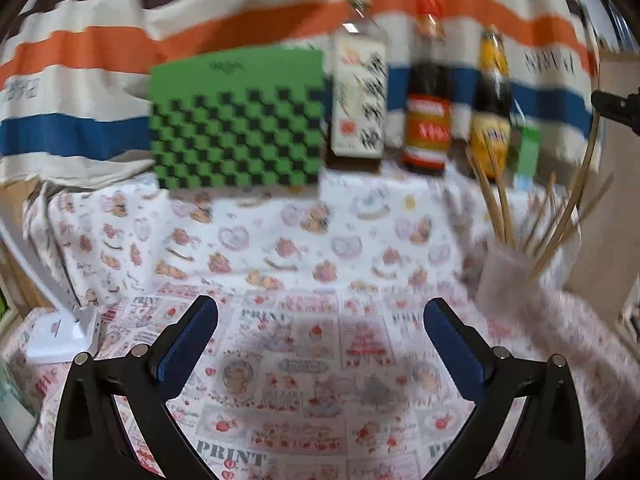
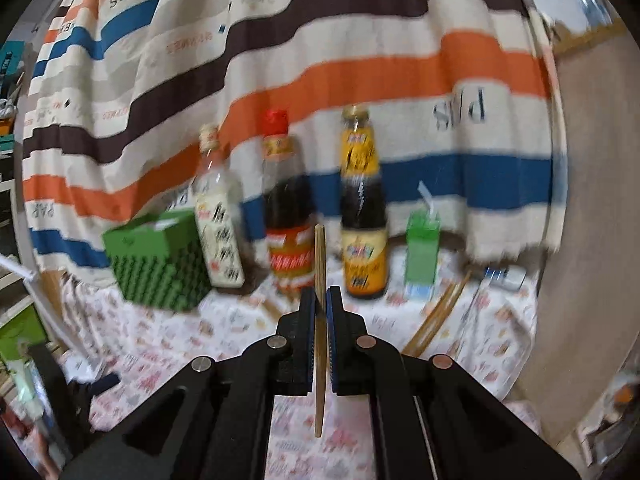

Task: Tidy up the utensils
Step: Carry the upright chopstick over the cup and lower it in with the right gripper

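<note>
The right gripper (image 2: 324, 300) is pinching one thin, light, stiff chopstick (image 2: 319, 264) near its middle, while the left gripper (image 1: 320, 316) is hanging wide open over the worktop (image 1: 304, 380).

Home setting, makeshift kitchen table. Printed tablecloth (image 1: 320, 360), striped blanket (image 2: 360, 72) hung as backdrop. Sauce bottles (image 2: 288, 216), drink carton (image 2: 422, 252), cup of chopsticks (image 1: 508, 276) on top.

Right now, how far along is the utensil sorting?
Partly done. Several chopsticks already stand in the holder. The right gripper is shut on one chopstick, held upright. At least a pair of loose chopsticks remains on the tablecloth near the green carton. The left gripper is open and empty.
</note>
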